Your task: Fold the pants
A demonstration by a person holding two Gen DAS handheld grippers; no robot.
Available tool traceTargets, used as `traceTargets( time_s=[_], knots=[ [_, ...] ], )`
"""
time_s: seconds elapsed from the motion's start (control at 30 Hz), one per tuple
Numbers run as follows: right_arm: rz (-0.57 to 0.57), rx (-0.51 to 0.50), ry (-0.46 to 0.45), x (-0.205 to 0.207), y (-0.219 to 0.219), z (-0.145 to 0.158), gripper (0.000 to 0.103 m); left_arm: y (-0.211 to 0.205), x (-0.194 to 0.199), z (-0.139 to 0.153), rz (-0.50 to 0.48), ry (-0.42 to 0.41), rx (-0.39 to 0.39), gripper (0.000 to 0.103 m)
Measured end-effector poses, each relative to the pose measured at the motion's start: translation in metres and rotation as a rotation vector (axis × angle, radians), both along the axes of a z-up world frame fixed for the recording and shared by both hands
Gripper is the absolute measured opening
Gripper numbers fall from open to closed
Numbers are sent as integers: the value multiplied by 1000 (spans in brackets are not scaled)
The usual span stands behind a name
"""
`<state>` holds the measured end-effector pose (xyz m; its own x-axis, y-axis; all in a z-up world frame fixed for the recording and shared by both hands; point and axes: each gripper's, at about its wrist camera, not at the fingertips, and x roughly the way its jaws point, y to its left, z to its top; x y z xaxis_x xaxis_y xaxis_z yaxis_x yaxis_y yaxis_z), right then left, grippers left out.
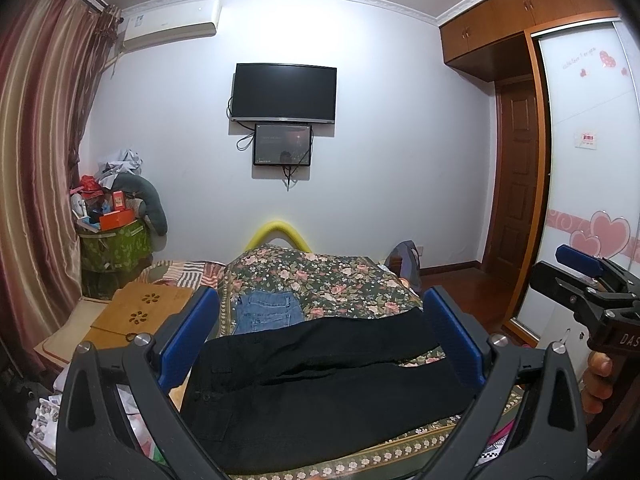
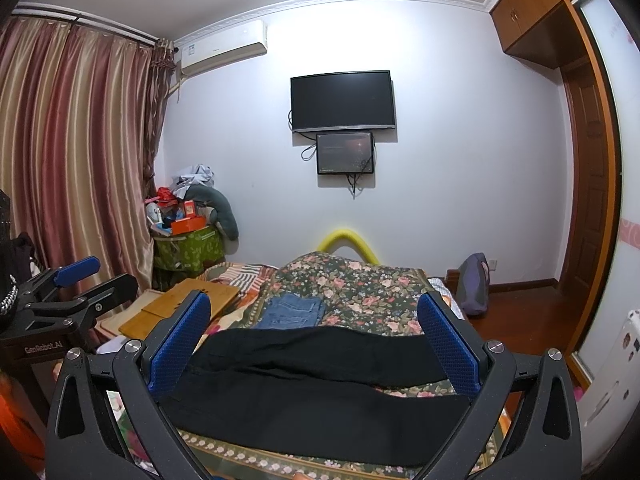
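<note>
Judging from the drape, the black pants (image 1: 320,376) are expected to handle as soft, limp and light cloth with no stiffness; sag is to be expected wherever they are lifted. Hold is best taken at the waistband end, at 9 o'clock in the left wrist view, and at the leg hems, at 3 o'clock, so the cloth stays taut during the fold. A mid-leg pinch is judged likely to bunch.

The pants are seen spread crosswise on the near end of the bed (image 1: 340,280), on the flowered cover, at 6 o'clock in both views. The two legs are parted toward 3 o'clock, with a strip of cover showing between them. A pocket seam is visible near the waist. Cloth is plain black, slightly wrinkled.

A folded pair of blue jeans (image 1: 266,312) is lying just beyond the pants, at 12 o'clock from them.

The left gripper (image 1: 320,344) is held spread wide, nothing grasped, above the pants. The right gripper (image 2: 316,344) is likewise spread wide and empty. No contact with the cloth is seen.
</note>
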<state>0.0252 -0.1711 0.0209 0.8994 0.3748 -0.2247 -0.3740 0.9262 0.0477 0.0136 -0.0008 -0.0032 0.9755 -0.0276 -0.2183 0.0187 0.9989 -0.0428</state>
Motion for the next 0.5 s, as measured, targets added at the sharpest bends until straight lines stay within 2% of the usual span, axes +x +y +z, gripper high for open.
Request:
traceTargets(
  time_s=[0.5],
  knots=[
    [-2, 3, 31, 11, 1, -4, 103, 2, 13, -3, 4, 20, 2, 103]
  ],
)
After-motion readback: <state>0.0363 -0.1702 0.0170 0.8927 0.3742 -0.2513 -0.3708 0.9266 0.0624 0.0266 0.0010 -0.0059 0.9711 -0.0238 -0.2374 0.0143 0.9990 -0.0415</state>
